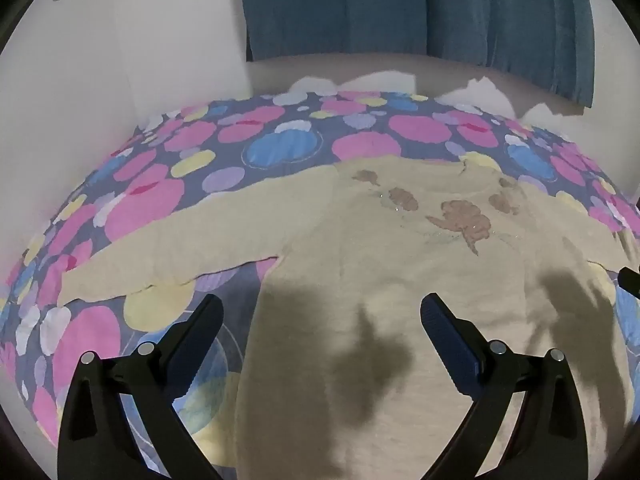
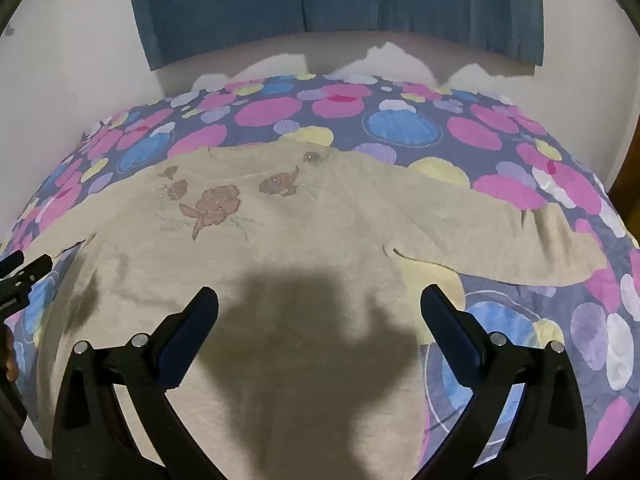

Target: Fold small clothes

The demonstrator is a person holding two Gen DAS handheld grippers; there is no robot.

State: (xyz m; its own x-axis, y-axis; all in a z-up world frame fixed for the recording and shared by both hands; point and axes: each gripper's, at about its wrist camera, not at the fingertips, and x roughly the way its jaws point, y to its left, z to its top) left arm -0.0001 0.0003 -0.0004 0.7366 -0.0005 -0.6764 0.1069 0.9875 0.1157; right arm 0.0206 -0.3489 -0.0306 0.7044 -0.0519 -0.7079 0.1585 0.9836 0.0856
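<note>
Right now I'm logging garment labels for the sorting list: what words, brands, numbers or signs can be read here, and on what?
None can be read.
Sweater: only brown flower decoration, no lettering or tag in view.
Bedcover: coloured blobs, no text.

Both cameras look forward and steeply down from just above the bed. The left wrist view sits over the sweater's [image 1: 400, 280] left half, the right wrist view over its right half. Both share the flower print [image 2: 216, 204], the bedspread [image 2: 400, 128] and the curtain [image 2: 340, 0] on the far wall.
</note>
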